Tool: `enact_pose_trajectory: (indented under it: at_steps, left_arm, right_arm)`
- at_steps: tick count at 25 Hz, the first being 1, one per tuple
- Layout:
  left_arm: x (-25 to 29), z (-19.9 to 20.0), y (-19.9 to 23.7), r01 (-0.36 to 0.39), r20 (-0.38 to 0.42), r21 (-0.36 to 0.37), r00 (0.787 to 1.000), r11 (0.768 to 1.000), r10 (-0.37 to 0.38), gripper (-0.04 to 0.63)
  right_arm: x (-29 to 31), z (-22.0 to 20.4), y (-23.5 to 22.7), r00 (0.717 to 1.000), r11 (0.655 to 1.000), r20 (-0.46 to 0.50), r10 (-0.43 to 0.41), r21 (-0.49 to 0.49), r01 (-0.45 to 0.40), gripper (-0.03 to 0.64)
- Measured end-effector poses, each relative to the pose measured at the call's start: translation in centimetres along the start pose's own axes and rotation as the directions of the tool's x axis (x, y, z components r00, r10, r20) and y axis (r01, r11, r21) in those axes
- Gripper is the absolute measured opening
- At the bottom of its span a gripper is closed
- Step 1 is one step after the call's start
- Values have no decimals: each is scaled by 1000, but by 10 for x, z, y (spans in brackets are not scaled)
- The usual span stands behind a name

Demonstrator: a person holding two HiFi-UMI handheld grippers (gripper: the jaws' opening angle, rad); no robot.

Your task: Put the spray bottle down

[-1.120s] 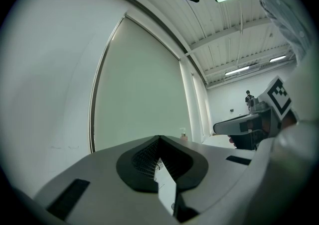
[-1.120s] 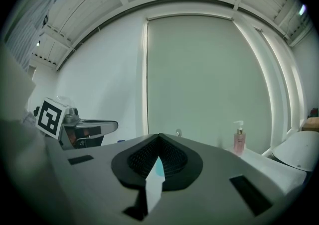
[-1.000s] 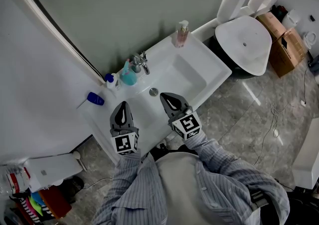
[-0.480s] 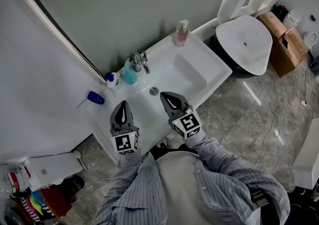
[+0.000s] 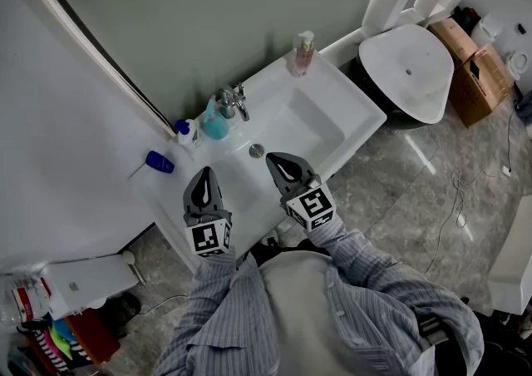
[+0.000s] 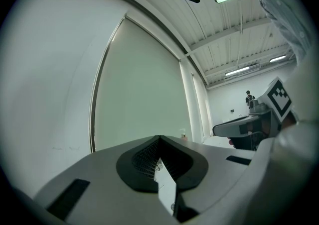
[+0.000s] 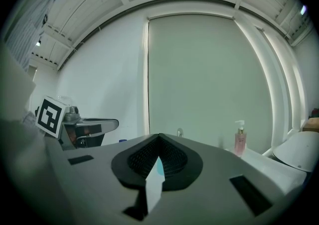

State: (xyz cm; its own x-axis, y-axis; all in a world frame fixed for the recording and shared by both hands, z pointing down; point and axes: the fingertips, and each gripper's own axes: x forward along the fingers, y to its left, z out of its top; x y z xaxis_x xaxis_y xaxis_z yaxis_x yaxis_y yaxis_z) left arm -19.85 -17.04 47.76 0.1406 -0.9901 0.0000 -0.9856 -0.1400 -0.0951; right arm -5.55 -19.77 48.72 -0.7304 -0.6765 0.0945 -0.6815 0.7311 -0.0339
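Faucet (image 5: 235,104) sits mid back edge of washbasin (image 5: 332,83). Spray bottle (image 5: 214,126) stands just left of it, small capped bottle (image 5: 184,131) next left. Pump bottle (image 5: 303,56) stands at back right corner. Toilet (image 5: 407,75) stands right of washbasin, cardboard boxes (image 5: 470,75) beyond.

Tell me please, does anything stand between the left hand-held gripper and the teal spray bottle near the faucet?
Nothing visible does. Only bare sink lies between the left hand-held gripper and the teal spray bottle; the blue-capped bottle stands beside the spray bottle, off that line.
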Motion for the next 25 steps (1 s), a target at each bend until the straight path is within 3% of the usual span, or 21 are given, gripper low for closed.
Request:
enact_pose_trajectory:
  at_steps: [8,25]
  left_arm:
    - [2,1,-3,8,1,-4,1000,1000,-8,0]
    - [4,0,-2,10,3,-5,1000,1000,-10,2]
  right_arm:
    - [-3,5,-3,999,998,39,15,58,-17,15]
    - [-2,4,-5,1000,999,29,-1,36,0,15]
